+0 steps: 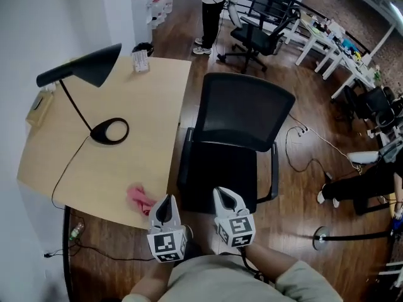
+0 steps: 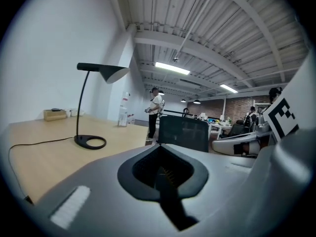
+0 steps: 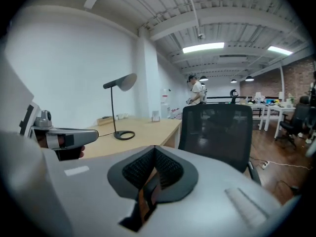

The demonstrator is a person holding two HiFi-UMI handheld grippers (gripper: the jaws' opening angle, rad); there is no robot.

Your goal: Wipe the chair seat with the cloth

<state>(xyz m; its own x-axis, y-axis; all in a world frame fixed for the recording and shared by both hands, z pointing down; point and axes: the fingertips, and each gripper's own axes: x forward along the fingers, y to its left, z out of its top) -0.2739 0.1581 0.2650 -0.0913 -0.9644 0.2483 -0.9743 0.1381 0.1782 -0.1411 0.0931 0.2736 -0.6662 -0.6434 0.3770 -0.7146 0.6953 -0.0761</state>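
Pink cloth (image 1: pixel 140 199) lies bunched on the bench (image 1: pixel 126 106), just left of the chair seat (image 1: pixel 220 172) — not picked up, so wiping looks not yet begun. Chair (image 1: pixel 242 115) sits close beside the bench with its seat bare and facing the person, probably so cloth and seat are both within easy reach. Left gripper (image 1: pixel 165 203) hovers by the seat's front left corner, between seat and cloth. Right gripper (image 1: pixel 225 197) is at the seat's front edge. Both point roughly level toward the chair's back — likely a carry pose, not a reach. Left jaws are pressed together with nothing between them, and right jaws are likewise closed and empty. Neither touches cloth or seat. Lamp (image 1: pixel 94 93) stands on the bench well left of the chair, out of the way.
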